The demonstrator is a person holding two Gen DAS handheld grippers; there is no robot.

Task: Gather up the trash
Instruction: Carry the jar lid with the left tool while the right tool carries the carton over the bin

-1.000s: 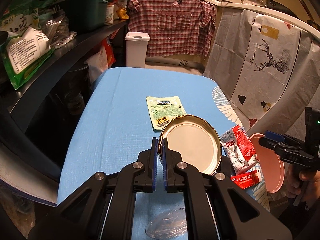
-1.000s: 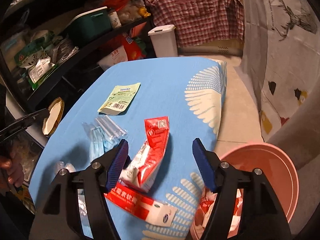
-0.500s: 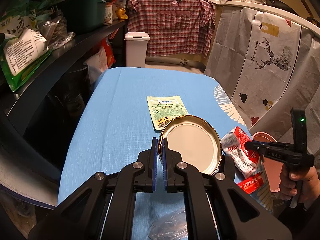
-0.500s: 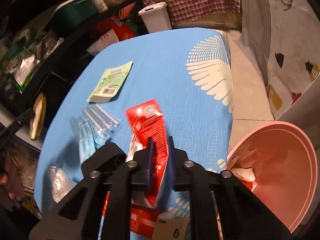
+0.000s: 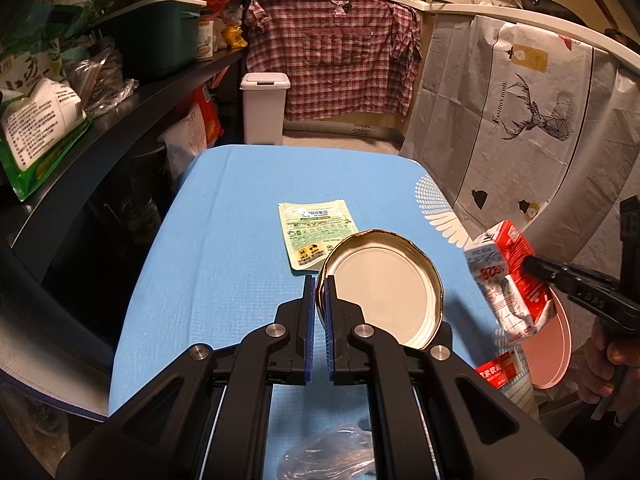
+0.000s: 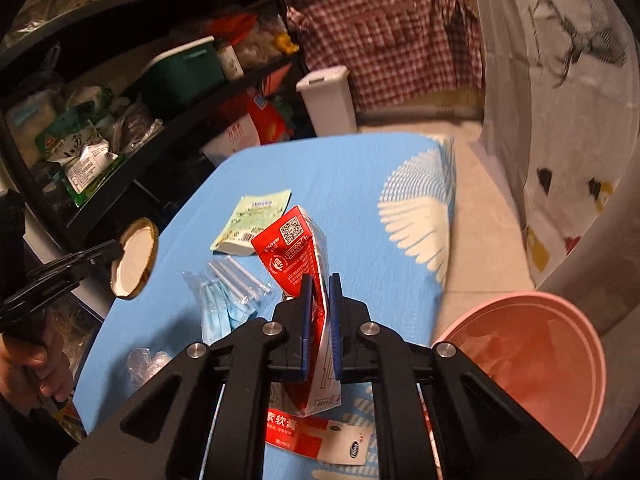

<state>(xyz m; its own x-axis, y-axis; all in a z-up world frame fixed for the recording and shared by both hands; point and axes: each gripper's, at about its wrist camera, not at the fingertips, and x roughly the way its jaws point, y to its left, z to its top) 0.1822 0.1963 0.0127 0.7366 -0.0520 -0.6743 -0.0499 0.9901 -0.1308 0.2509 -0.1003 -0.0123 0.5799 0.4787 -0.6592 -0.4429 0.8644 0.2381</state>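
My left gripper [image 5: 319, 286] is shut on the rim of a gold jar lid [image 5: 384, 296] and holds it above the blue table [image 5: 224, 248]; the lid also shows in the right wrist view [image 6: 132, 258]. My right gripper [image 6: 320, 284] is shut on a flattened red and white carton [image 6: 298, 252], lifted off the table; the carton also shows in the left wrist view [image 5: 506, 276]. A pink basin [image 6: 536, 364] stands beside the table's right edge, below table level.
On the table lie a green sachet [image 5: 318, 232], a red and white box [image 6: 316, 436], blue masks in clear wrap [image 6: 224, 296] and crumpled clear plastic [image 5: 332, 458]. Dark shelves [image 5: 120, 96] run along the left. A white bin [image 5: 264, 108] stands beyond the table.
My right gripper closed on the carton and lifted it off the table. My left gripper kept holding the lid almost still.
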